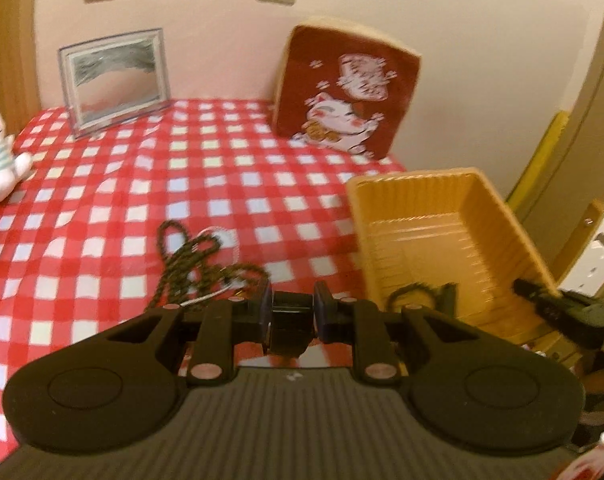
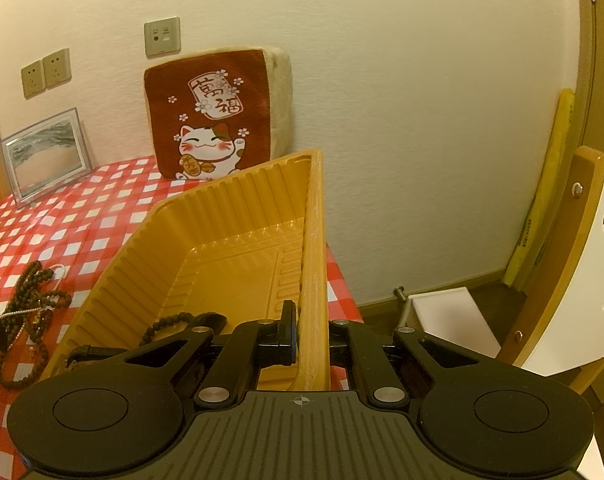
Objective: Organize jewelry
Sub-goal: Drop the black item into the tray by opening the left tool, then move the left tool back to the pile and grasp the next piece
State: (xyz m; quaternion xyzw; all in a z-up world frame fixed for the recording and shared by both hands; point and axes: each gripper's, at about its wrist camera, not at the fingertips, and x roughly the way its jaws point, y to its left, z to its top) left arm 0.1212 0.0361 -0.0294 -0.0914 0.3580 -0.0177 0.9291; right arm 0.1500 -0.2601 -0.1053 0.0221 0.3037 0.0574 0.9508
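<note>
Right tool clamps the yellow tray by its right wall, at the 6 o'clock corner, tilting it and steadying it, probably as a landing spot. Left tool pinches a small dark boxy piece, likely bound for the tray at its 2 o'clock. One dark bead string already lies inside. More beaded necklaces are heaped on the checked counter, at 11 o'clock from the left tool, unsorted.
</note>
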